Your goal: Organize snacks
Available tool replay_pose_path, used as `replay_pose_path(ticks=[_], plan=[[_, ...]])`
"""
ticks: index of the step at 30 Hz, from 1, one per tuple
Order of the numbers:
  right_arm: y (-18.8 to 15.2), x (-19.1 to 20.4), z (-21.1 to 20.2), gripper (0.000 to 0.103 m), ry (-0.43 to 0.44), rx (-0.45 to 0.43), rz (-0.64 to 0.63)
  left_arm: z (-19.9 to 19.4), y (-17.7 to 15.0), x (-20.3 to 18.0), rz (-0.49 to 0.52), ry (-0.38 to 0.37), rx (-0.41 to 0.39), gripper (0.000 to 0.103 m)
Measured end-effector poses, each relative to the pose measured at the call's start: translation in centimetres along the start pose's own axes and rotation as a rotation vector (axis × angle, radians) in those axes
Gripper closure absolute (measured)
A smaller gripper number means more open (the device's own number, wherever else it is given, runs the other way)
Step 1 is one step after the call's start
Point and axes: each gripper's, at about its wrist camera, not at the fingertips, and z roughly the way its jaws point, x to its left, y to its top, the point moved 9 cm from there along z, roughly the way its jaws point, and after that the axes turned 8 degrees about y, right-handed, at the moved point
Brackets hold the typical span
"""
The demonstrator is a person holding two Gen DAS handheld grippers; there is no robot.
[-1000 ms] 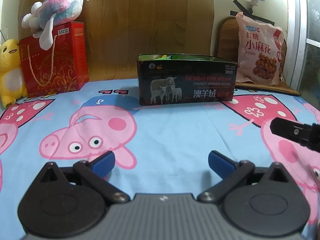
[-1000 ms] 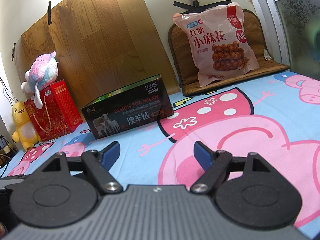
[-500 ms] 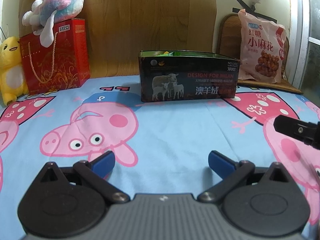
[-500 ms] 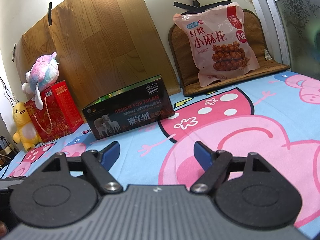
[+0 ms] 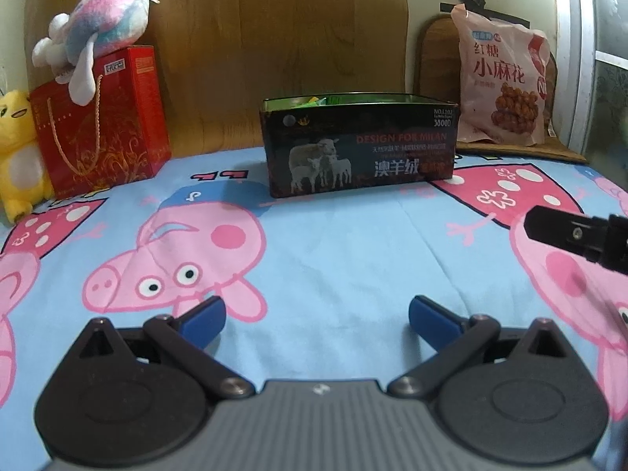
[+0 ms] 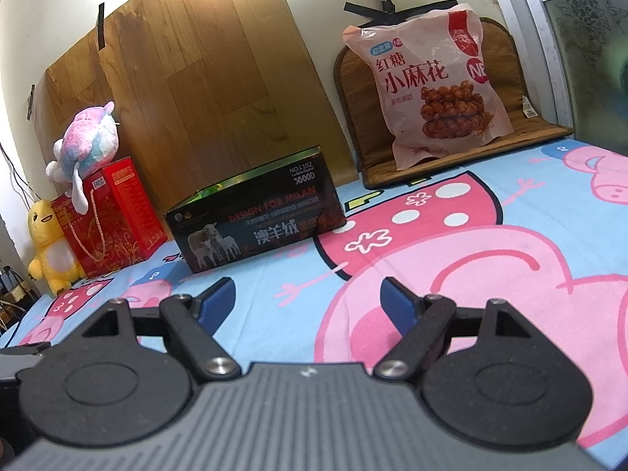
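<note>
Left gripper [image 5: 317, 316]: blue-tipped fingers spread wide apart, nothing between them, low over the cartoon-pig bedsheet [image 5: 353, 243]. Right gripper [image 6: 308, 300]: likewise spread wide, empty, low over the same sheet; in the left wrist view a black part of it at 3 o'clock, at the frame edge.

From the left gripper outward, at 12 o'clock: dark box [image 5: 359, 145] with sheep pictures and the print "DESIGN FOR MILAN", upright on the sheet, open at the top. Green and yellow wrappers [image 5: 320, 100] just visible over its rim; what exactly lies inside, cannot tell. In the right wrist view the same box at 11 o'clock, turned with one corner toward the camera.

At 1 o'clock in both views: pink snack bag [image 6: 437, 82] with Chinese print and a picture of brown twisted pieces, leaning upright on a brown woven mat [image 6: 522, 125] against the wall, well apart from the box.

At 10 o'clock: red gift bag [image 5: 100, 117] with gold cord handles, a pink-and-blue plush toy [image 5: 98, 35] lying on top of it, a yellow plush duck [image 5: 15, 157] just beside it at 9 o'clock. Behind the box, a wood-pattern panel [image 5: 298, 39] against the wall.
</note>
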Motion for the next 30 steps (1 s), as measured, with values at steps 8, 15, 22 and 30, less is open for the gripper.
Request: replay_pose_path(ticks=[8, 15, 22, 30], plan=[[-0.1, 0.0, -0.1, 0.020, 0.008, -0.008, 0.007, -1.2, 0.5, 1.8, -0.065, 0.065, -0.033, 0.000], [0.0, -0.1, -0.2, 0.020, 0.019, -0.018, 0.015, -2.7, 1.5, 2.8, -0.078, 0.136, -0.075, 0.000], [0.0, -0.2, -0.3, 0.019, 0.025, -0.027, 0.020, -3.6, 1.7, 3.0, -0.080, 0.173, -0.095, 0.000], [0.0, -0.2, -0.4, 0.019, 0.026, -0.030, 0.021, -3.6, 1.1, 2.3, -0.045, 0.168, -0.063, 0.000]])
